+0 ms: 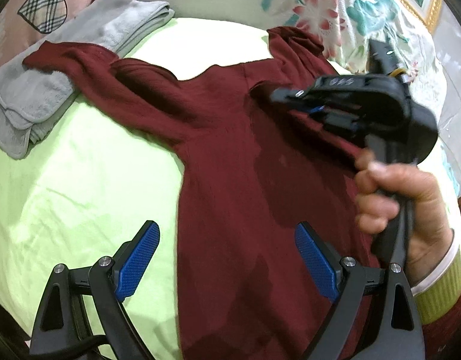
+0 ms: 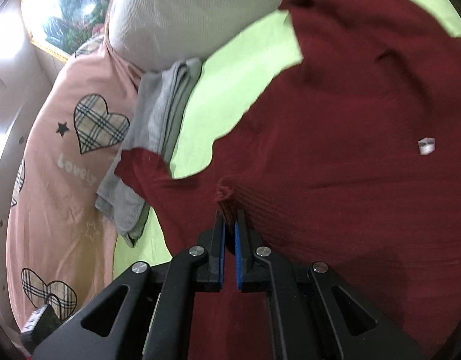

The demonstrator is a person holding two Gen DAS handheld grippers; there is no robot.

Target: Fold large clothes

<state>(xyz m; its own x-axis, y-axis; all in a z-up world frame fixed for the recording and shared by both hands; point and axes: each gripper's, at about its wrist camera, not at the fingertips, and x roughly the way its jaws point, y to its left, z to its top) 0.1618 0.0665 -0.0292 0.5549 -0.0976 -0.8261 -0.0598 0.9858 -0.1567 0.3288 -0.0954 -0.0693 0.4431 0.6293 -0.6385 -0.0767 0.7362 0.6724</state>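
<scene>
sweater (image 2: 335, 150) fabric sits pinched in right gripper (image 2: 229, 225), lifted for folding; left gripper (image 1: 227, 258) hovers spread at lower frame, empty.

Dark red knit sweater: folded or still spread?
Mostly spread. The dark red knit sweater lies flat on the green sheet, one sleeve out; right tongs pinch a ribbed edge.

A bedroom corner, with a bed under soft indoor light

The bed wears a pale lime-green cotton sheet (image 1: 80, 186), lightly creased. At its head lie a pink pillow printed with plaid hearts (image 2: 65, 156), a folded grey fleece blanket (image 1: 50, 90) and a bulky white quilt with teal and pink flowers (image 1: 320, 6). Behind them hangs a gold-framed landscape painting (image 2: 65, 15) on a pale wall (image 2: 8, 69), bright with glare.
</scene>
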